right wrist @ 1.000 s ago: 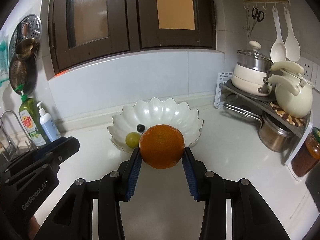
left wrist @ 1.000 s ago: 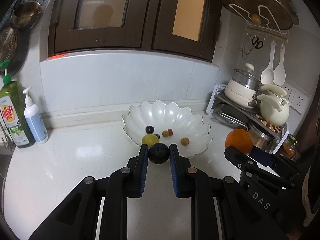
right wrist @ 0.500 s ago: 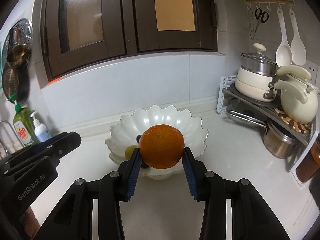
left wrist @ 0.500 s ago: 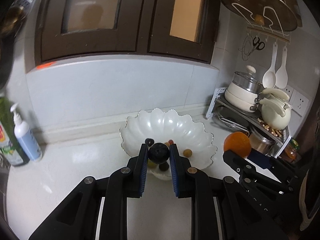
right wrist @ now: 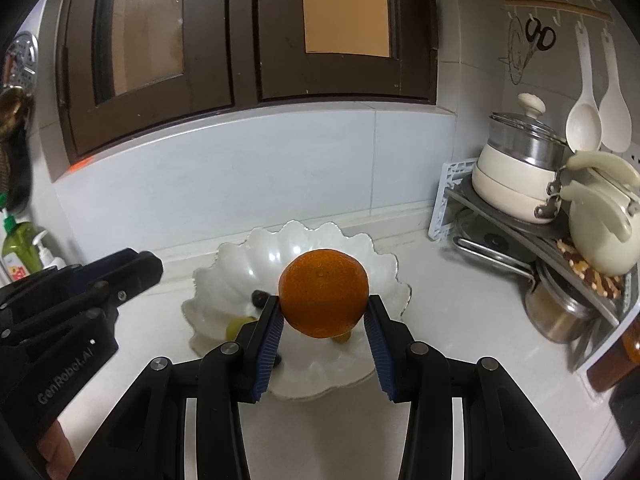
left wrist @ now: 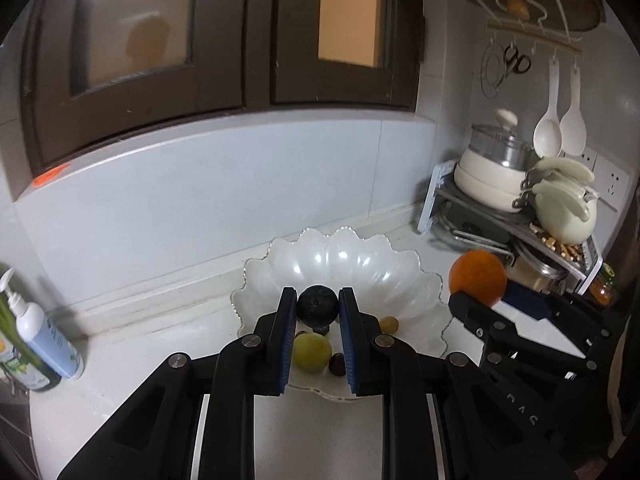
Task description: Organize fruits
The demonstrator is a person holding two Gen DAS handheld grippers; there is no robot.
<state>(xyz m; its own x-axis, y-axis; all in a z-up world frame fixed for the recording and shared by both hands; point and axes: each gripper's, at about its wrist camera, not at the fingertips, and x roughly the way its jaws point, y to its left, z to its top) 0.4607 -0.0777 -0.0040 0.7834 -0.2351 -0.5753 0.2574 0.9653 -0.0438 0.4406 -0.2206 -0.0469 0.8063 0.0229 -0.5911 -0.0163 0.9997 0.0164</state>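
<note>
Only the left view shows the left hand-held gripper [left wrist: 318, 308] clamping a dark fruit [left wrist: 317, 306]; the right hand-held gripper [right wrist: 323, 312] grips an orange [right wrist: 323, 293].

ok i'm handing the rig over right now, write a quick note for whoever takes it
Left tool: shut on the dark plum, held over the white bowl.
Right tool: shut on the orange, also over the bowl.
Done: green fruit and a few small fruits already lie in the bowl.
Left: lower and release the plum and the orange into the bowl.
</note>
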